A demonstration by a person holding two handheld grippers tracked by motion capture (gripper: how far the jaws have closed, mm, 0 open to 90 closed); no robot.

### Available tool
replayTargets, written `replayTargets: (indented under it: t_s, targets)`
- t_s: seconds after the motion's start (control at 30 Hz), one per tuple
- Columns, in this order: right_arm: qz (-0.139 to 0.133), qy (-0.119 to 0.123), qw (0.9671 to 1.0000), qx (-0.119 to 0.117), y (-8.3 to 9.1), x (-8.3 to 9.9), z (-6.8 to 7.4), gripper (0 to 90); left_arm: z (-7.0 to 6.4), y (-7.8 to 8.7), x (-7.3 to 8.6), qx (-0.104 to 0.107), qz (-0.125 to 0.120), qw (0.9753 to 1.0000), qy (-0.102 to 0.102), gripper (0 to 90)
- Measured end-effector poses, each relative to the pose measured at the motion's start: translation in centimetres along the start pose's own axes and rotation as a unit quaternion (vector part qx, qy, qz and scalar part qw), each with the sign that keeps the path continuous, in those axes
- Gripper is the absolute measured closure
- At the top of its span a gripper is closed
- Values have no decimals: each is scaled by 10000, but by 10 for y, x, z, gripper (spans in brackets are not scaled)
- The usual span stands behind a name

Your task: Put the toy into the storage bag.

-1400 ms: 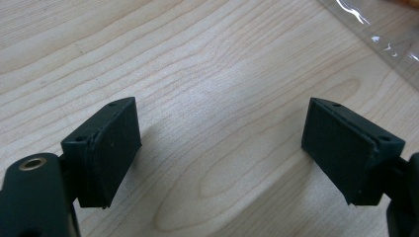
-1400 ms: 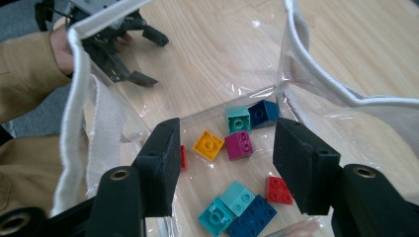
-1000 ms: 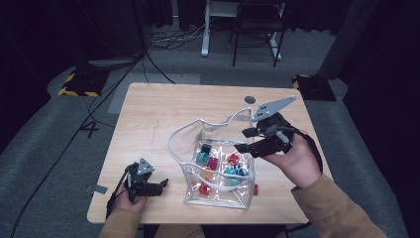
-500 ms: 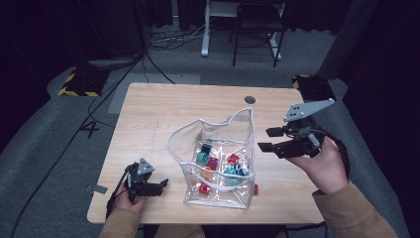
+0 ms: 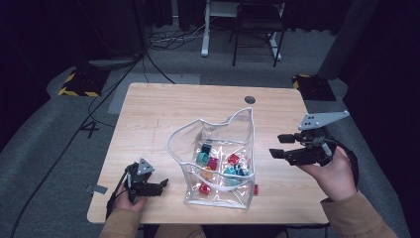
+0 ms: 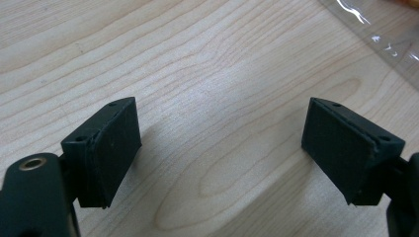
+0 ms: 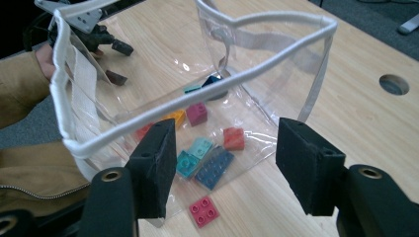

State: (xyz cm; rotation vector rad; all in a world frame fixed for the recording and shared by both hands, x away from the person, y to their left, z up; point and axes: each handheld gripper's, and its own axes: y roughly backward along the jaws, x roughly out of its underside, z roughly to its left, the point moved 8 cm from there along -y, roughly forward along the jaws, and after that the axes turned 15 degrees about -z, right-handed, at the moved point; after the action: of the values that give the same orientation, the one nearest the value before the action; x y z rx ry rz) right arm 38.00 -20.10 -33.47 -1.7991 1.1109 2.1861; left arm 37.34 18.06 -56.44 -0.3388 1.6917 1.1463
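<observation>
1. A clear plastic bag [image 5: 218, 163] with a white rim stands open near the front middle of the wooden table [image 5: 163, 119].
2. Small toy bricks [image 5: 218, 166] in teal, pink, red, orange and blue lie on the bag's floor.
3. One red brick [image 7: 204, 211] lies on the table just outside the bag, close to its right front corner.
4. The right gripper [image 5: 281, 146] is held in a hand above the table, to the right of the bag and apart from it. Its jaws are spread wide with nothing between them, and they point toward the bag.
5. The left gripper [image 5: 159, 185] rests low at the front left of the table, near the bag's left side. Its jaws are also spread wide over bare wood.
</observation>
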Motion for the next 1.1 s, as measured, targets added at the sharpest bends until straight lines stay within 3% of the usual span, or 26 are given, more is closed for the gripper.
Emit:
replayTargets:
  t_s: [0.2, 1.1]
  targets:
    - [138, 49, 9998, 122, -8, 22, -3, 405, 0, 0, 0, 2, -4, 10000, 4, 155]
    - [670, -119, 9977, 33, -64, 133, 6, 407, 0, 0, 0, -4, -11, 10000, 5, 154]
